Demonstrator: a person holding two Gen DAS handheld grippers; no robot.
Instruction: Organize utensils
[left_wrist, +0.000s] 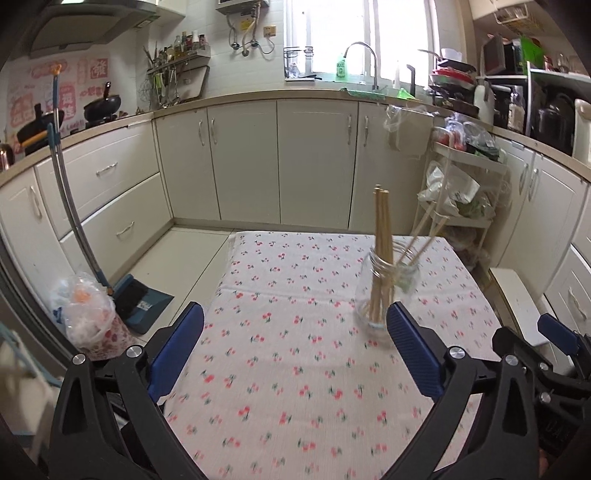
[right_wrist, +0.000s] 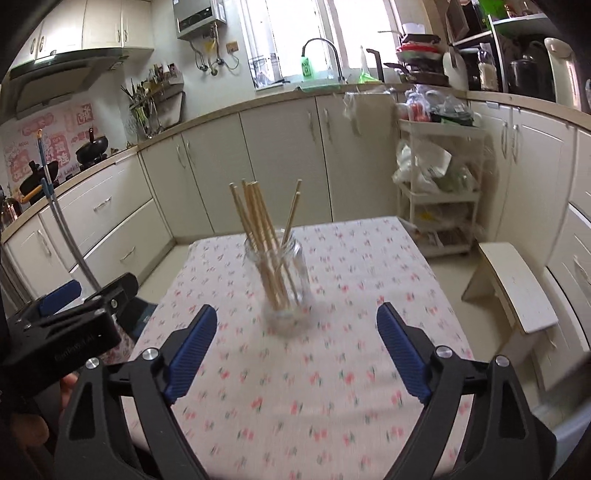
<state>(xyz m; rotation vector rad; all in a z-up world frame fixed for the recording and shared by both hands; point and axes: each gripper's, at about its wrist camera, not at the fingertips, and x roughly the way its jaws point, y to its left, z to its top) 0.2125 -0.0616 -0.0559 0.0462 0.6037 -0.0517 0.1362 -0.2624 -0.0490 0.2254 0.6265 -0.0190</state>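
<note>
Both views motion-blurred, table print smeared, jar base hard to read. Clear glass jar (right_wrist: 282, 284) sits upright on the cherry-print tablecloth (right_wrist: 332, 387), centre of the right wrist view, holding a bundle of wooden chopsticks (right_wrist: 258, 236) that fan out above the rim; exact count not readable, stick tips inside the jar blur together. In the left wrist view the same jar (left_wrist: 384, 291) is right of centre, its lower right part cut off by the blue pad of that gripper's right finger. Left gripper (left_wrist: 295, 332) jaws wide apart, nothing between them, only cloth. Right gripper (right_wrist: 295, 332) jaws also wide apart, empty; the jar stands just beyond the fingertips, not touching either pad. Each gripper shows at the other view's edge: left one at lower left of the right wrist view, right one at lower right of the left wrist view, both partly cropped. A bit of hand (right_wrist: 70, 384) is visible under the left gripper body, mostly hidden. Cloth is bare apart from the jar, open room on all sides of it. Table far edge runs across mid-frame, left edge drops to the tiled floor. Off the left edge: dustpan and brush (left_wrist: 140, 299) with a long handle leaning on the drawers, and a bin with a plastic bag (left_wrist: 88, 314) close by the table corner. Off the right edge: white stool (right_wrist: 517, 288) near the table, white shelf cart (right_wrist: 436, 195) stuffed with bags behind it. Cabinets (left_wrist: 280, 162) and cluttered counter line the background, sink tap under the window.
</note>
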